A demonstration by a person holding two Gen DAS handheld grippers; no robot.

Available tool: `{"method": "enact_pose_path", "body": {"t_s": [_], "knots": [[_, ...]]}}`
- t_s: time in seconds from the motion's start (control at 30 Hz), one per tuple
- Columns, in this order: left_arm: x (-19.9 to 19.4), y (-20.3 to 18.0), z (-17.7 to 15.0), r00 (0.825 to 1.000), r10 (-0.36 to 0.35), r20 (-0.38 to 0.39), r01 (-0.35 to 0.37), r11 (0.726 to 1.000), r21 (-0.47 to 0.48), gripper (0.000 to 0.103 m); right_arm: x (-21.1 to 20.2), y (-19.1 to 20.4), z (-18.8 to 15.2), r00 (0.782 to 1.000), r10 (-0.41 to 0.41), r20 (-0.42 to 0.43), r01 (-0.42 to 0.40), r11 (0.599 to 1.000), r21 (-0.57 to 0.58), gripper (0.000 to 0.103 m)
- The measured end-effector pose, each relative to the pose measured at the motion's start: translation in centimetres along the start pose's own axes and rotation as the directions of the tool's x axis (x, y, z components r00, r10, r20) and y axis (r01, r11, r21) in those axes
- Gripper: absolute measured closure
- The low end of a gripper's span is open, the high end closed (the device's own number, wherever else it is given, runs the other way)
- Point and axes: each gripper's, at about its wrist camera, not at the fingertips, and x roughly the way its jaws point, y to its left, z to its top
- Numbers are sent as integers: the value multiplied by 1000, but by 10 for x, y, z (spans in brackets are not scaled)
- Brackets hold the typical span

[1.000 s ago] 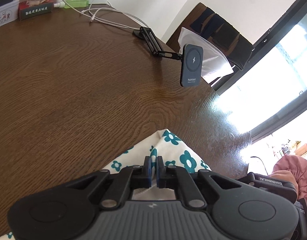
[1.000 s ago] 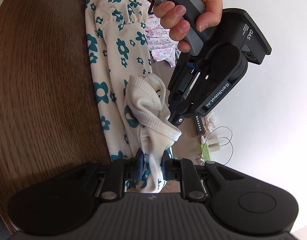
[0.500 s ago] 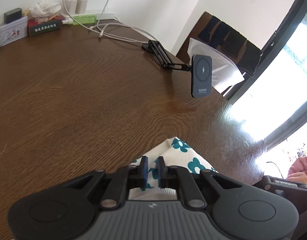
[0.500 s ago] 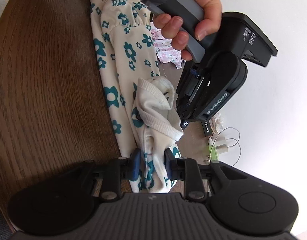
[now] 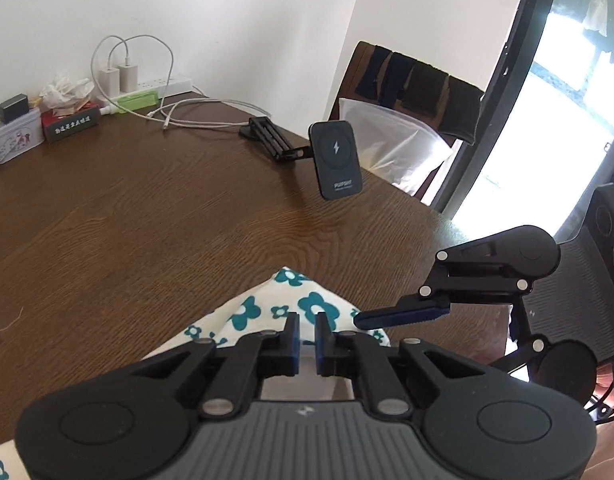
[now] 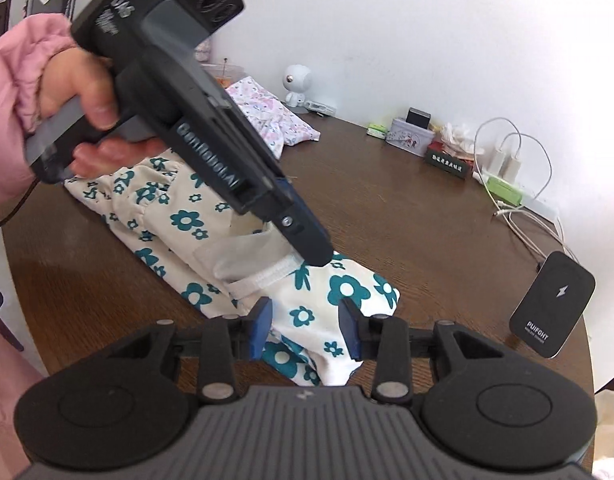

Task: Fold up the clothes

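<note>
You are working over a dark brown wood-grain table set against a white wall. A bright window lies far right, with a wooden chair draped in dark cloth beside it.

The cream garment with teal flower print lies bunched on the near part of the table, with its white ribbed band turned up.

Your left gripper has its blue-padded fingers nearly pressed together. In the right wrist view its tip touches the ribbed band, but whether cloth is pinched there cannot be told. Your right gripper is spread wide just above the near end of the garment and holds nothing.

Only the right wrist view shows your left hand in a pink sleeve, a folded pink-flowered cloth farther back and a small white round device at the wall. Only the left wrist view shows the window and chair.

Both views show the black charging pad on a folding stand and the white power strip with cables. The print on the small tins at the wall is too small to read.
</note>
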Motion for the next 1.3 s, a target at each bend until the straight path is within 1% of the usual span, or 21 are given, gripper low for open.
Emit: {"method": "enact_pose_path", "body": {"t_s": [0.07,0.23,0.4,0.47,0.5,0.53,0.57,0.6,0.63,0.67,0.7,0.73,0.77,0.8,0.87,0.93,1.0,1.13,1.3], "knots": [[6,-2,-9,999,38,7,-38,999,19,99,10,-4,-3,1000,10,-14,-9,999,43,75],[14,6,-21,999,43,28,-43,999,-3,100,17,-7,-10,1000,18,-25,-15,993,114,75],[15,3,-27,997,62,50,-63,998,11,100,20,-10,-16,1000,22,-22,-18,986,168,75],[7,1,-26,994,70,82,-70,998,-3,99,19,-11,-17,1000,26,-16,-22,982,186,73],[3,1,-25,992,74,98,-73,997,-11,91,16,-12,-17,1000,31,-5,-29,981,189,70],[-2,0,-25,990,79,114,-77,997,-18,70,11,-13,-17,999,32,9,-33,980,198,62],[-11,-1,-25,984,94,150,-91,995,-26,56,4,-14,-17,999,29,27,-34,977,212,47],[-23,-3,-27,973,123,196,-118,992,-37,35,-3,-15,-17,999,26,45,-35,974,225,41],[-32,-4,-30,961,150,232,-142,989,-49,30,-10,-17,-17,998,22,63,-37,970,239,31],[-45,-6,-34,946,176,273,-165,984,-65,26,-16,-18,-18,997,19,80,-38,967,252,24],[-55,-6,-38,935,192,298,-175,981,-83,23,-23,-19,-18,995,15,98,-40,963,265,21],[-62,-7,-43,927,209,312,-185,977,-104,19,-30,-21,-18,993,10,116,-42,959,279,13],[-69,-8,-49,915,236,327,-202,970,-135,10,-37,-22,-18,991,6,133,-45,955,292,2],[-74,-10,-55,905,262,336,-218,962,-163,6,-42,-23,-19,989,-1,145,-44,951,307,0],[-80,-15,-69,889,311,336,-247,944,-220,5,-43,-26,-22,990,-6,144,-44,939,341,0],[-84,-19,-86,880,347,324,-254,920,-297,3,-42,-28,-25,991,-7,134,-44,926,375,0],[-86,-20,-102,872,388,299,-260,884,-388,2,-38,-30,-29,993,-1,116,-46,913,406,0],[-92,-25,-123,872,406,273,-258,856,-447,2,-30,-33,-35,997,11,80,-47,883,467,0],[-87,-25,-119,879,392,272,-251,865,-435,2,-25,-33,-37,997,23,72,-55,874,482,0]]}}
